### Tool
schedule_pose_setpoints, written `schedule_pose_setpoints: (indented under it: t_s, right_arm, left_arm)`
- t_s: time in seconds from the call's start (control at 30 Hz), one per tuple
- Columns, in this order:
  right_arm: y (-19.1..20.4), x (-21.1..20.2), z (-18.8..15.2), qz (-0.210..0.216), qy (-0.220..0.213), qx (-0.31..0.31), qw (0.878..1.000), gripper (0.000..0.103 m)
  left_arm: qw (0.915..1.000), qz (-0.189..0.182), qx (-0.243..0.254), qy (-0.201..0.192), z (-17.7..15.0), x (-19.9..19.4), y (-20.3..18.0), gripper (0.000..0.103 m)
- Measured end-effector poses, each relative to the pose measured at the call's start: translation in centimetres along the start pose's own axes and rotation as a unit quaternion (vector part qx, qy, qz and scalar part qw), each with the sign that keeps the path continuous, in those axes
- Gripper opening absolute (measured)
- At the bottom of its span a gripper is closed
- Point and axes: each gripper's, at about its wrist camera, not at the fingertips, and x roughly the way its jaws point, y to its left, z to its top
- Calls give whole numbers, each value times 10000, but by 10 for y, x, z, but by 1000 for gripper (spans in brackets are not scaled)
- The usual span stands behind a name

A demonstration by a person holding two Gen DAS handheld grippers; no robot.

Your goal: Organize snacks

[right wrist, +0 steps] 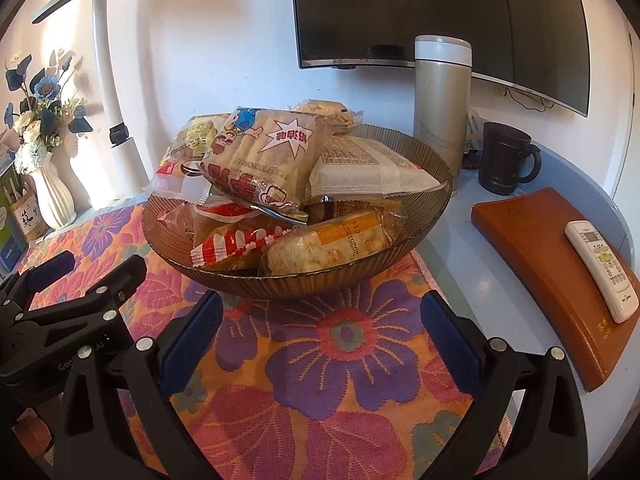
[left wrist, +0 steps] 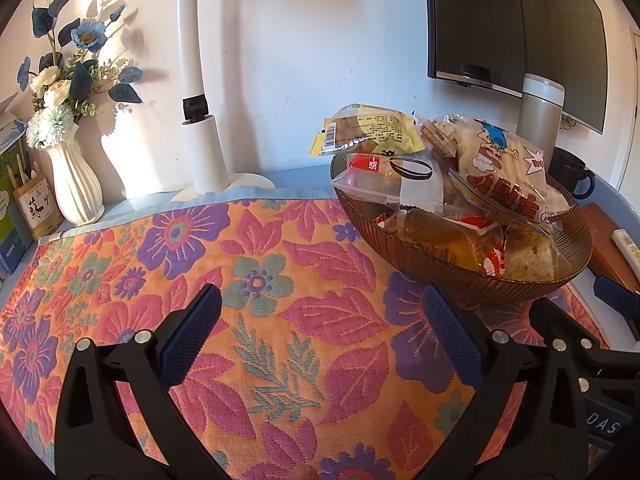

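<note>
A ribbed brown glass bowl stands on the floral cloth, heaped with several wrapped snacks. A cartoon-printed rice cracker bag lies on top, with a yellow cake pack behind it and a white pack to its right. A red-and-white wrapper and a rice cake roll press against the front wall. My left gripper is open over bare cloth, left of the bowl. Just in front of the bowl, my right gripper is open and holds nothing.
A white vase of blue flowers and a white lamp base stand at the back left. A steel flask and dark mug stand behind the bowl. On the right, a remote lies on a brown pad. A screen hangs on the wall.
</note>
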Motion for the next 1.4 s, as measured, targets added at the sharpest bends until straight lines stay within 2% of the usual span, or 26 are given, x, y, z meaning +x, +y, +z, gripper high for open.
schedule_pose_setpoints:
  t_s: [1.4]
  right_arm:
    - [-2, 10, 1, 95, 217, 13, 9997, 98]
  left_arm:
    - [9999, 94, 37, 109, -2, 3, 1, 100]
